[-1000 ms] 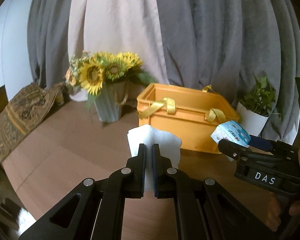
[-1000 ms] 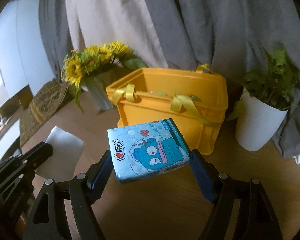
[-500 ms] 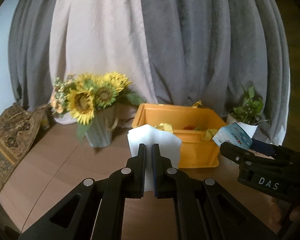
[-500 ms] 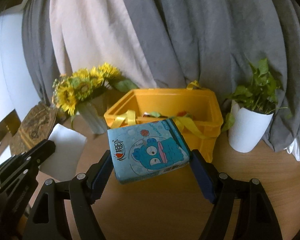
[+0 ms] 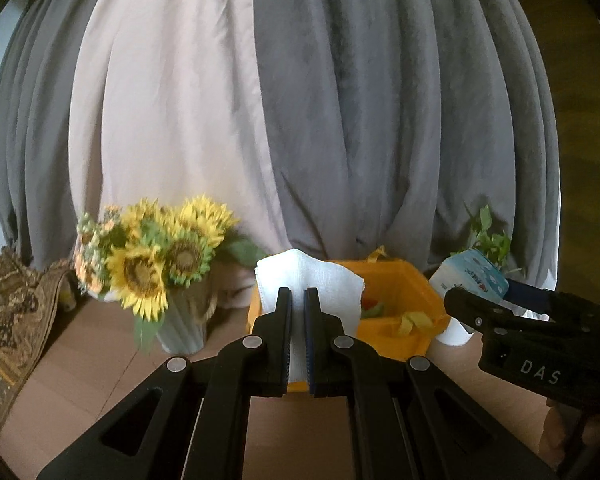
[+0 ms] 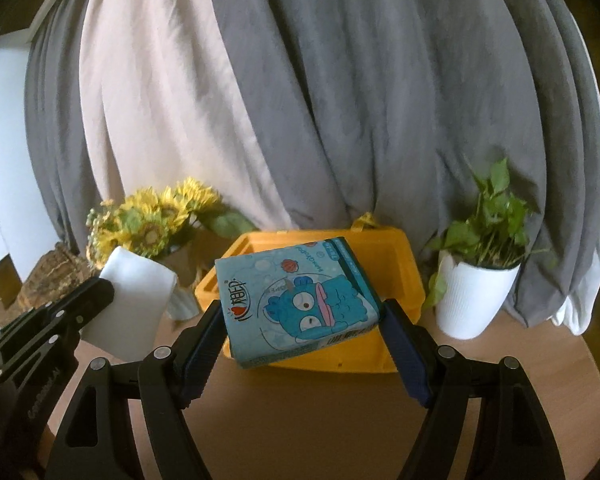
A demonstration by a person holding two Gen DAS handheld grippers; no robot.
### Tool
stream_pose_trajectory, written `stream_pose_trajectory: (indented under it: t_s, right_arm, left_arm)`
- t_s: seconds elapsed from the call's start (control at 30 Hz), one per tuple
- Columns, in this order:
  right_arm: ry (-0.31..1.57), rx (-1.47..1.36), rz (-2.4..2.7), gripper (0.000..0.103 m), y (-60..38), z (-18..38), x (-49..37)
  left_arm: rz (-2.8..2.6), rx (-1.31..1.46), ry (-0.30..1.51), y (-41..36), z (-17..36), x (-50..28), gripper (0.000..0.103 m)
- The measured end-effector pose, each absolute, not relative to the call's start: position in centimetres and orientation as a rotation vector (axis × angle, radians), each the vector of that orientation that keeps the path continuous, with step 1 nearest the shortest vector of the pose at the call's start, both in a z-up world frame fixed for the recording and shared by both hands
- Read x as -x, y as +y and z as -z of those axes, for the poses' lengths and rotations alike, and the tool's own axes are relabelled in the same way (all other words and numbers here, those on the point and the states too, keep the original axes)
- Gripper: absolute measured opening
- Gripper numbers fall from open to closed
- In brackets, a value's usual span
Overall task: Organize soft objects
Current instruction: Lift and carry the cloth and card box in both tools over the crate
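Delivery of two soft items toward the yellow bin (image 6: 396,264).
Left gripper (image 5: 298,344) fingers pinch a white cloth (image 5: 320,284) narrowly; right gripper (image 6: 300,344) fingers, spread wide, clamp a blue tissue pack (image 6: 296,300). Both hang before the bin, above the worktop (image 6: 300,408). Best to clear the rim fully, then release one at a time.

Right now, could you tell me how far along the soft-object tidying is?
Partly done: some small green and orange items already lie inside the yellow plastic bin, though they are too small to identify. In hand: the left tool pinches a folded white cloth, and the right tool clamps a blue cartoon-printed tissue pack. Both are held above the wooden table, near the bin. Left: dropping both in.
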State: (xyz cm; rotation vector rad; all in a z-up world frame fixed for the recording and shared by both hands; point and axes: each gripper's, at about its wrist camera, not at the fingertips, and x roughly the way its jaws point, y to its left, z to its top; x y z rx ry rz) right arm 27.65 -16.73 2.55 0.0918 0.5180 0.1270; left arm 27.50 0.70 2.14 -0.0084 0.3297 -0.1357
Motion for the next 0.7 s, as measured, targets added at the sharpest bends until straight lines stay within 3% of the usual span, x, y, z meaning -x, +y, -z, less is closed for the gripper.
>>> stream_pose_trajectory:
  t_s: [0.7]
  right_arm:
    - [0.459,-0.075,-0.022,0.078,-18.1,-4.2,-35.0]
  left_arm:
    - [0.177,-0.016,0.242,-0.6,-4.1,-36.2,0.008]
